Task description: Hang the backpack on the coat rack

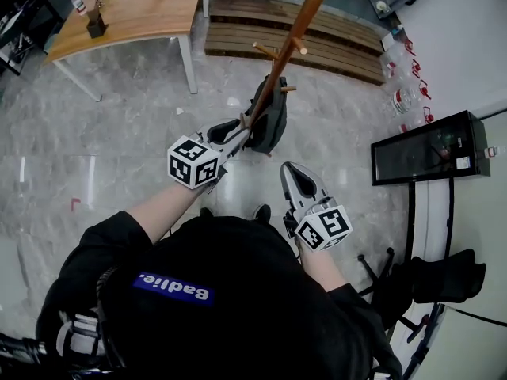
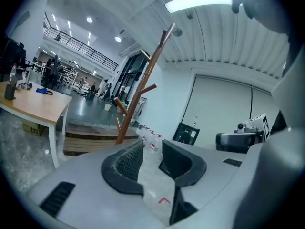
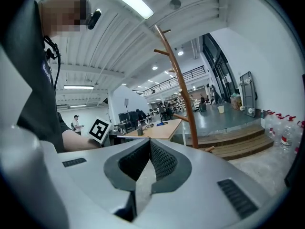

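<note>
We judge backpack (image 1: 273, 121) hung on coat rack (image 1: 299, 30) | left gripper (image 1: 244, 131) beside rack: wide apart, empty | right gripper (image 1: 290, 169): closed, empty | next: we withdraw.

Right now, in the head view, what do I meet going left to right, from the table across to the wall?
Wooden table → left gripper → backpack → right gripper → black cabinet.

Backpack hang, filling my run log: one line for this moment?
backpack: on coat rack | left gripper: open, empty | right gripper: shut, empty
</note>
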`<state>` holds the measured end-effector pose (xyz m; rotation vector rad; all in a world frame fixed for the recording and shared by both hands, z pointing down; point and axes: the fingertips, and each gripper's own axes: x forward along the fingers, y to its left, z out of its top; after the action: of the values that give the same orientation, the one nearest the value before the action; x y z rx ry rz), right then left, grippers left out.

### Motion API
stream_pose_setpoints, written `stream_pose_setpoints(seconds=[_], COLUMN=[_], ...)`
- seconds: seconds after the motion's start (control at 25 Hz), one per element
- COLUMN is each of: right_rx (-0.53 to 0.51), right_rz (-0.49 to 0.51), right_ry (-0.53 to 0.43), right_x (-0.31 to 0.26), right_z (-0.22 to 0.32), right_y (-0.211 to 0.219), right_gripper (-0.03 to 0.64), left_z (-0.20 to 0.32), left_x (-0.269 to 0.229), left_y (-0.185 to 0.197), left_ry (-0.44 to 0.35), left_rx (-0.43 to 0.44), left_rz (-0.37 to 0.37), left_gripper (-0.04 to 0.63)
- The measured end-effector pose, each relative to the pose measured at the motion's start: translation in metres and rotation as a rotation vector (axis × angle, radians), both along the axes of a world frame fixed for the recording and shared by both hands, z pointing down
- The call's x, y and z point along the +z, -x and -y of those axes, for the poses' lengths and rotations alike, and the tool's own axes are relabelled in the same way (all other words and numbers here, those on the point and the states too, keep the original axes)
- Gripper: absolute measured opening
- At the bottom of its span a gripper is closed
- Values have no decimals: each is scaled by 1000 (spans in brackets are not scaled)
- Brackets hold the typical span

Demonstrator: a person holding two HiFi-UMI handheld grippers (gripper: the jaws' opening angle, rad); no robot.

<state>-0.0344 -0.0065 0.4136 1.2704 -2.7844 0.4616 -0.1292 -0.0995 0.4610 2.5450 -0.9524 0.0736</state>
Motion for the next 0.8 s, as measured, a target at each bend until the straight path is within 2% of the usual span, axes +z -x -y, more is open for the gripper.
stream_pose_setpoints(seconds=[0.24,0.44,0.68,0.8], right_rx=[-92,-181,-247,-263], right_rz=[-11,-35,-52,-44], right_ry=[-24,-68,-77,-77], right_x=[-16,-27,-18,-16], right_z=[-1,3,4,5], right_y=[8,10,9,7], right_gripper=[8,8,8,8], left_z=[-51,-68,-79,-78], left_x=[-39,-61,-69,-65], left_y=[0,-16,-36,-41], left_ry=[-80,-187,-265,-249], left_rx=[-50,-45,-37,-43], left_rz=[-38,-4,36,40], left_gripper=[127,123,56,11])
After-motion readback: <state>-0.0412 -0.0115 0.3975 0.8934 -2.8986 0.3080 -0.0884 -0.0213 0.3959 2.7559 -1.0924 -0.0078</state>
